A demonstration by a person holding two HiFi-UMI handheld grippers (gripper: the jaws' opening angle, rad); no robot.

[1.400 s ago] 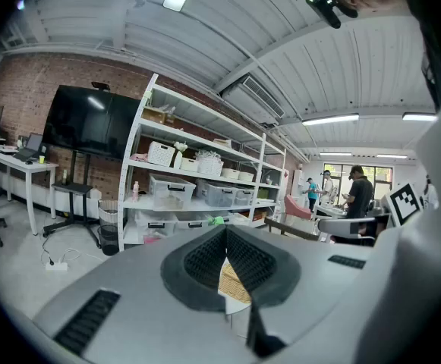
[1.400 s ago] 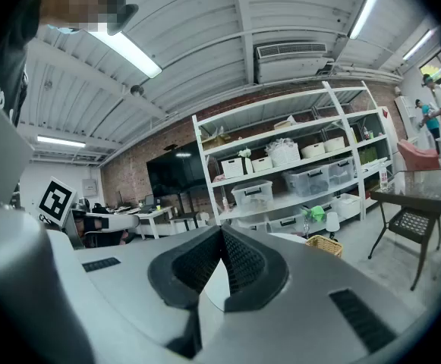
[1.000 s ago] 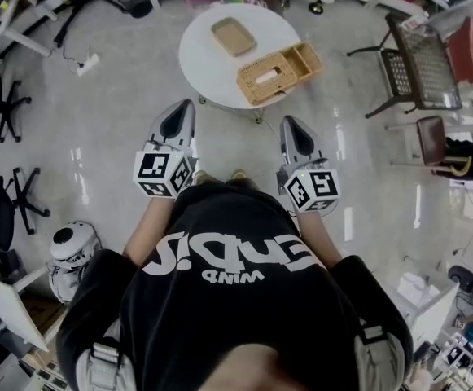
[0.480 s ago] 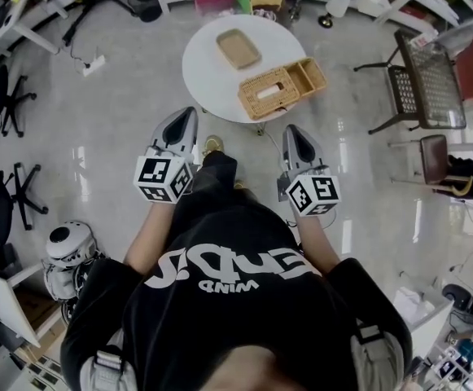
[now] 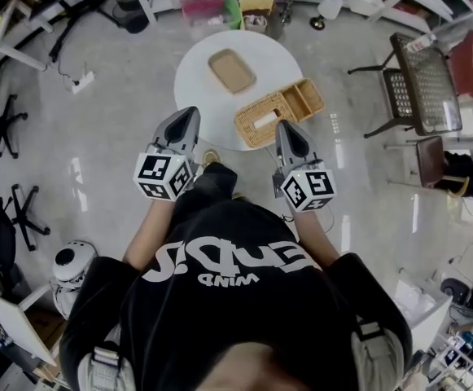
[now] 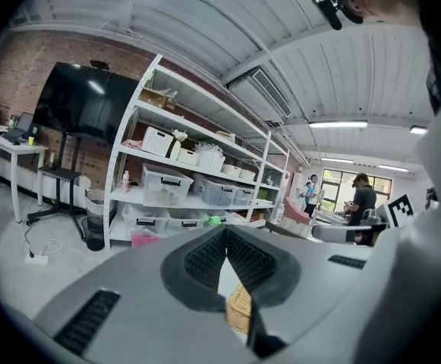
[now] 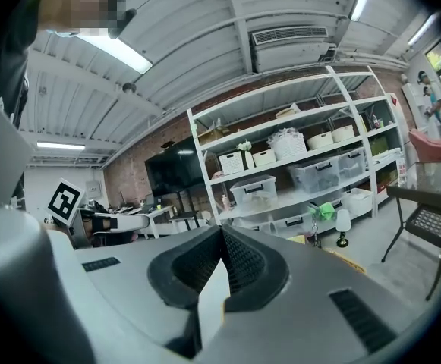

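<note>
Both grippers sit nearer the round table (image 5: 189, 72) than before | left gripper (image 5: 188, 115): jaws together, empty, at table's rim | right gripper (image 5: 285, 126): jaws together, empty, just beside wicker basket (image 5: 289, 104) on table's near side

The plastic left gripper (image 5: 189, 112) and right gripper (image 5: 284, 125) are grey with black-and-white square-patterned marker cubes (image 5: 164, 176), the round table (image 5: 203, 104) is white, and the woven wicker basket (image 5: 281, 112) and shallow rectangular tray (image 5: 231, 70) are tan
</note>
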